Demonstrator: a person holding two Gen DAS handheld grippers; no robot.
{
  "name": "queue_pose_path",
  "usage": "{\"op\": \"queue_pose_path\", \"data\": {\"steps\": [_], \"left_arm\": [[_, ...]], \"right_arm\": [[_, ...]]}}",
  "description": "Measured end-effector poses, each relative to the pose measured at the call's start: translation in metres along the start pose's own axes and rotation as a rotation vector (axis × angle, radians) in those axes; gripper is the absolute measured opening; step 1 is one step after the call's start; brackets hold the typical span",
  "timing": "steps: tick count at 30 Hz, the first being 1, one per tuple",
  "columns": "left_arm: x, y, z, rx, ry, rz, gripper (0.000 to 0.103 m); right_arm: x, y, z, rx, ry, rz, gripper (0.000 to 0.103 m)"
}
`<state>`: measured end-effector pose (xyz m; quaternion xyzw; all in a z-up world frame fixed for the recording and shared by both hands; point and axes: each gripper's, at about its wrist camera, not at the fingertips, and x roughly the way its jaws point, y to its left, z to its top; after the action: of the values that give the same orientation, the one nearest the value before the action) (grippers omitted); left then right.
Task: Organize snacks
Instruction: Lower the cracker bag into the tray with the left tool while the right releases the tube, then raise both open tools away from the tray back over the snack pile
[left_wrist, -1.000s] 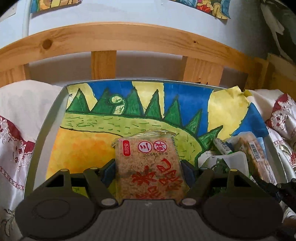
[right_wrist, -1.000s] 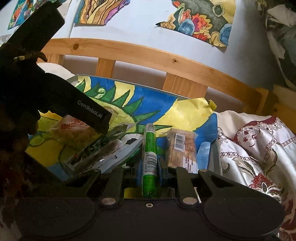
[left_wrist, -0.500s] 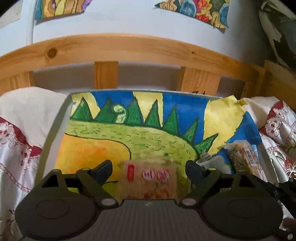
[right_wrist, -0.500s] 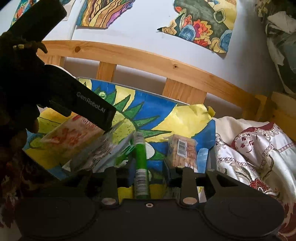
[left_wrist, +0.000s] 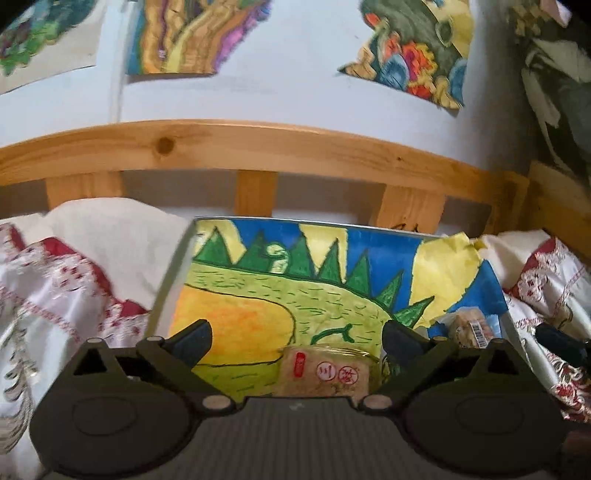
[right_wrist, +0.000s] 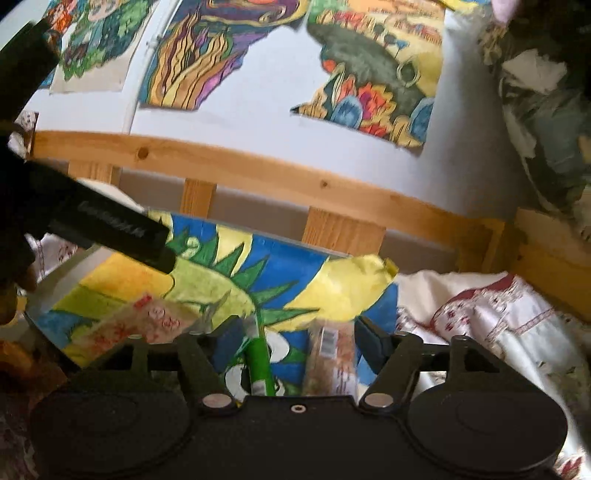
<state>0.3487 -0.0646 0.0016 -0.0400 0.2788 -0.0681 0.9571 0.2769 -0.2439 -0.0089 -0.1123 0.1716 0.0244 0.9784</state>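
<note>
1. While the left gripper (left_wrist: 297, 338) opens its jaws wide, the square snack pack (left_wrist: 327, 373) with red stamps lies flat between them, nearer the right finger, and neither pad touches it
2. Between the opening jaws of the right gripper (right_wrist: 295, 339) lie a green tube (right_wrist: 260, 365) and a clear-wrapped snack bar (right_wrist: 330, 360) with a barcode; both sit loose on the drawing, and the pads stand clear of them
3. All three snacks rest on a painted sheet (left_wrist: 258, 295) of green spikes, blue sky and yellow, which lines a shallow grey tray (left_wrist: 173, 280)
4. In the right camera the square pack (right_wrist: 140, 325) shows left of the tube, under the dark body of the left gripper (right_wrist: 110, 232)
5. White and red patterned bedding (left_wrist: 74, 273) surrounds the tray, with a wooden rail (left_wrist: 258, 144) behind it and drawings (left_wrist: 410, 55) on the wall
</note>
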Motion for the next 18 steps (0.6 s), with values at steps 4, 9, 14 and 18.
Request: {"op": "queue_pose_path", "data": {"steps": [4, 9, 14, 18], "left_arm": [[-0.019, 0.007, -0.002, -0.034, -0.021, 0.019, 0.102], [-0.047, 0.010, -0.003, -0.023, -0.069, 0.022, 0.102], [-0.073, 0.016, -0.006, -0.042, -0.093, 0.030, 0.102], [-0.092, 0.023, -0.011, -0.058, -0.102, 0.045, 0.102]], "right_arm": [[-0.012, -0.006, 0.012, 0.035, -0.026, 0.017, 0.078], [-0.030, -0.009, 0.026, 0.071, -0.056, 0.044, 0.085], [-0.050, -0.008, 0.034, 0.080, -0.082, 0.053, 0.096], [-0.067, -0.005, 0.038, 0.079, -0.092, 0.058, 0.099]]}}
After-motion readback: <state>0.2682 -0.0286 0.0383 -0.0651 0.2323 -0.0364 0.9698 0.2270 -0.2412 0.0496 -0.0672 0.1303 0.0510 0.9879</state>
